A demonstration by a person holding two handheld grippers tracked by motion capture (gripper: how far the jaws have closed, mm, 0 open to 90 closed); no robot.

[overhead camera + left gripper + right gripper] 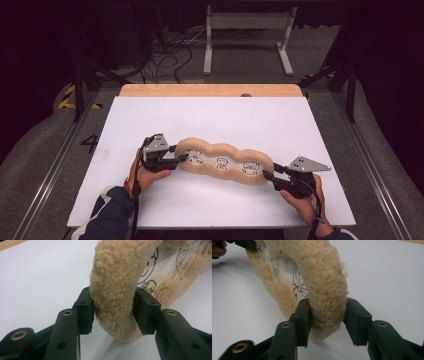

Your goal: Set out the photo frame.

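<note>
Fleece-trimmed and long, a tan plush pouch with a clear centre panel printed with small cartoon figures is stretched across the near half of a white table, slanting from nearer the person's left down toward the right. Its woolly rim is pinched at both ends. At the left end, the fleece edge is clamped between the jaws of the left gripper, the pads pressed into the pile on either side. At the opposite end, the rim sits between the jaws of the right gripper; the left pad is seen bearing on the fleece, while a sliver of gap appears at the other pad, so the hold there looks lighter. Each tool is held in a hand entering from the near edge, a dark sleeve visible on the left. Gripping both ends at once is judged to keep the soft pouch taut and straight, so it can be lifted or shifted without sagging. Beyond the table, a wooden strip runs along the far edge, with cables and a white stand on the floor behind.
</note>
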